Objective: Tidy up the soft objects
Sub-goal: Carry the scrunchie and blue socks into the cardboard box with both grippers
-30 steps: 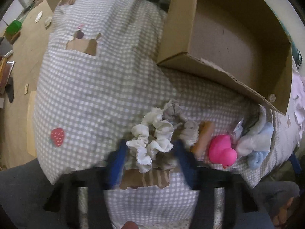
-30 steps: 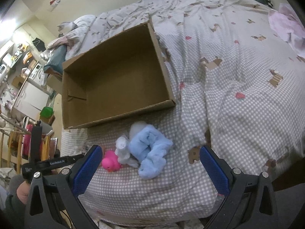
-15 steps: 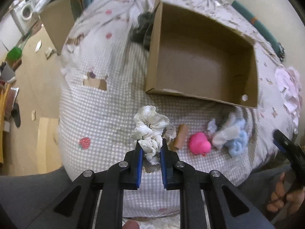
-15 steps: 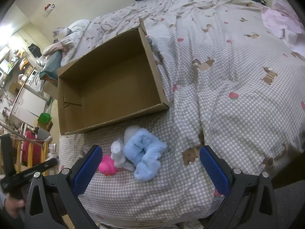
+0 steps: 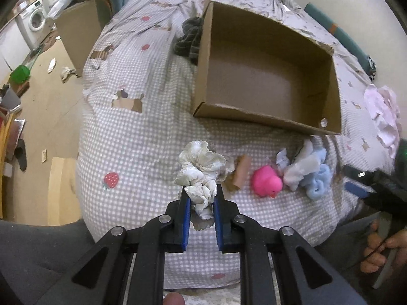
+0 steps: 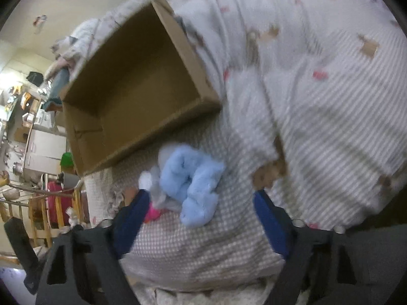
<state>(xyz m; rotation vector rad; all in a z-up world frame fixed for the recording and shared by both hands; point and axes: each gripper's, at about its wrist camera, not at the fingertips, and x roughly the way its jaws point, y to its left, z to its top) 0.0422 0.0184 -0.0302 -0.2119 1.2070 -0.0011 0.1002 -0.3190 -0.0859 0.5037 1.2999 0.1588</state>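
Note:
My left gripper (image 5: 201, 198) is shut on a white ruffled scrunchie (image 5: 199, 165) and holds it just above the checked bedspread. Right of it lie a brown roll (image 5: 240, 174), a pink rubber duck (image 5: 267, 181) and a light blue fluffy cloth (image 5: 318, 178) with a white cloth (image 5: 301, 164). An empty cardboard box (image 5: 264, 84) stands behind them. My right gripper (image 6: 201, 200) is open, low over the blue cloth (image 6: 193, 178), its fingers either side of it; the duck (image 6: 152, 213) peeks beside the left finger. The box (image 6: 137, 96) shows beyond.
A dark grey garment (image 5: 189, 39) lies left of the box. A pink-white garment (image 5: 384, 117) lies at the right on the bed. A second cardboard box (image 5: 78, 38) stands at the bed's left edge, with floor clutter and a washing machine (image 5: 35, 25) beyond.
My left gripper closed on the white scrunchie and lifted it a little. My right gripper dropped closer to the blue cloth; its view is now blurred by motion.

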